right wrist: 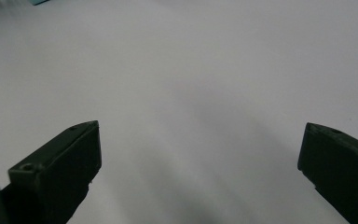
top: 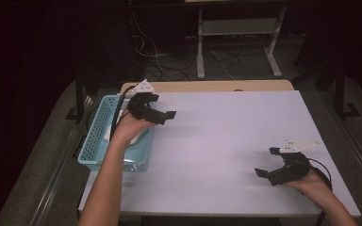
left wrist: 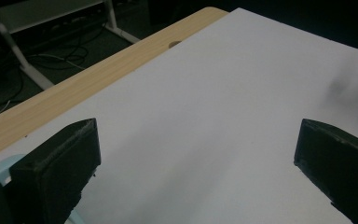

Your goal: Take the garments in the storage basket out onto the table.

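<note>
Inventory, high view: white table top (top: pixel 226 136) on a wood-edged table; light blue mesh basket (top: pixel 96 136) at its left edge, holding a pale item partly hidden by the person's left forearm. Left gripper (top: pixel 162 114) held above the basket's right rim, jaws spread, nothing between them. Right gripper (top: pixel 267 162) near the table's front right corner, well apart from the basket, jaws spread and empty, grey three-cornered plate on top.

Left gripper view: two black jaws wide apart over bare white surface; wooden table edge (left wrist: pixel 98 74) runs diagonally behind; sliver of the blue basket (left wrist: pixel 0 170) at lower left, just beside the left jaw.

Right gripper view: two black jaws wide apart, holding nothing, above plain white surface; small blue corner of the basket (right wrist: pixel 39 2) at top left, far off.
</note>
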The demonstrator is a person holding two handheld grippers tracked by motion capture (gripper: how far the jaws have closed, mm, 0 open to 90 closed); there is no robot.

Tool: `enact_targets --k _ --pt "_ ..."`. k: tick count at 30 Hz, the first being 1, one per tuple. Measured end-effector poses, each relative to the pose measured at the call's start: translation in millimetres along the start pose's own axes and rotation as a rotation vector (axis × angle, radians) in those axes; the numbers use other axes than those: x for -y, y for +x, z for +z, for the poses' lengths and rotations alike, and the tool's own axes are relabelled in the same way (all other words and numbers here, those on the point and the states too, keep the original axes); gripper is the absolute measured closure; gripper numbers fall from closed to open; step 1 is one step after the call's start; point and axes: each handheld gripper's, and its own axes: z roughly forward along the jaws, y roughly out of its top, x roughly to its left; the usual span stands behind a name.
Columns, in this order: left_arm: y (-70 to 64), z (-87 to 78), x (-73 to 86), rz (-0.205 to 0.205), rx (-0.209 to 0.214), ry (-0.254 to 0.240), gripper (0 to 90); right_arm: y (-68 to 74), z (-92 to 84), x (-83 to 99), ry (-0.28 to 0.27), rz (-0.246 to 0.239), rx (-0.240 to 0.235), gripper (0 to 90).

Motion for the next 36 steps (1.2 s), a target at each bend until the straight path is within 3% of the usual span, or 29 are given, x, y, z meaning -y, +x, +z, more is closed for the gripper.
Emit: enact_targets --k 14,27,36 --pt "10.3 1.8 3.1 0.001 -0.050 0.019 0.0 -0.1 1.0 -0.1 0.003 -0.003 0.004 0.0" --pt "26.6 -13.4 2.4 -0.028 -0.078 -0.027 0.3 -1.0 0.9 1.5 -0.002 0.012 0.006 0.0" --pt "35.7 -21.0 3.0 -0.028 -0.107 -0.028 0.2 -3.5 2.4 1.7 -0.002 0.016 0.024 0.0"
